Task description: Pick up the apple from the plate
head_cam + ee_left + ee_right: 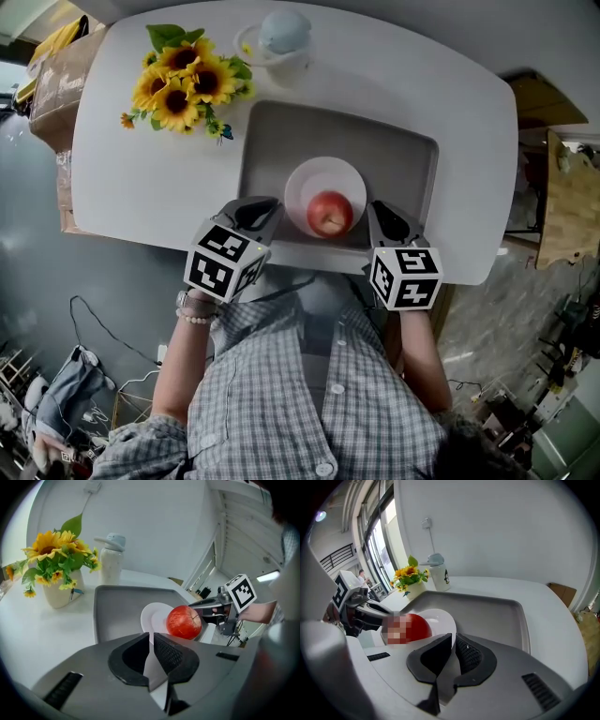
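Observation:
A red apple [329,214] [183,622] [420,627] lies on the near side of a small white plate [323,178] [153,615] [440,617], which stands on a grey tray [281,141] [117,606] [492,611]. My left gripper [258,214] [151,637] hovers at the tray's near left edge, jaws shut and holding nothing, left of the apple. On the apple's other side my right gripper [386,220] [453,639] is shut too and holds nothing. Neither gripper touches the apple.
A vase of sunflowers [187,84] [56,569] [411,578] stands at the table's back left. A white bottle with a pale blue cap [284,37] [110,559] [437,573] is behind the tray. The white table's [469,141] front edge is just under the grippers.

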`<state>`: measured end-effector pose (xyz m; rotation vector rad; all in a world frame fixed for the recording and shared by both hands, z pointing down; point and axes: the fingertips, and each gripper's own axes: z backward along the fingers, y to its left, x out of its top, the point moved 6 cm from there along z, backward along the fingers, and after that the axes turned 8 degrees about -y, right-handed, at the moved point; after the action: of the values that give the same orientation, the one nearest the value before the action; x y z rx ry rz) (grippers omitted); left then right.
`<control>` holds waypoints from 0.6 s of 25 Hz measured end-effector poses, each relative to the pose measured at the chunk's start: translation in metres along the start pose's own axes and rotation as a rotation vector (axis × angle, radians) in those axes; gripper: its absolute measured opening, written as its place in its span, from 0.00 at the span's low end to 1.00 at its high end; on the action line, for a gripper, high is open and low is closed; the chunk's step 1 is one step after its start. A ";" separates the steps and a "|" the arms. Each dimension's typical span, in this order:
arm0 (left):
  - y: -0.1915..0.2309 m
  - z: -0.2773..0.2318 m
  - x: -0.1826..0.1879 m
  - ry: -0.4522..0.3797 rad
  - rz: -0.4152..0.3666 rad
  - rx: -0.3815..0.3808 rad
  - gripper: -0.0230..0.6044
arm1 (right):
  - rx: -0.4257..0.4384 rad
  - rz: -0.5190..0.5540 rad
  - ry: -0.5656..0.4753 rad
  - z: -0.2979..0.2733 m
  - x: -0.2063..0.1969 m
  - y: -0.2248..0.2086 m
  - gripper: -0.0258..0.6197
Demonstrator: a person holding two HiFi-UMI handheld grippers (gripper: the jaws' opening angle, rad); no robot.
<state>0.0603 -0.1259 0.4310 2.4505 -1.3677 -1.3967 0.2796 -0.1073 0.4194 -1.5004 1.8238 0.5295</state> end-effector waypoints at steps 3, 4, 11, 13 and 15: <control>0.003 -0.004 -0.001 -0.003 0.039 0.022 0.06 | 0.033 -0.042 0.045 -0.006 -0.006 0.000 0.09; 0.004 -0.005 -0.002 -0.002 0.051 0.028 0.06 | 0.042 -0.062 0.059 -0.008 -0.008 0.000 0.09; 0.005 -0.013 -0.008 0.061 0.076 0.034 0.17 | 0.071 -0.127 0.115 -0.016 -0.015 -0.001 0.10; 0.005 -0.015 -0.009 0.071 0.076 0.038 0.18 | 0.089 -0.160 0.128 -0.018 -0.016 -0.002 0.17; 0.005 -0.017 -0.008 0.080 0.086 0.037 0.18 | 0.106 -0.196 0.138 -0.020 -0.018 -0.001 0.17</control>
<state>0.0666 -0.1301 0.4486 2.4096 -1.4748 -1.2529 0.2768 -0.1095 0.4459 -1.6541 1.7534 0.2363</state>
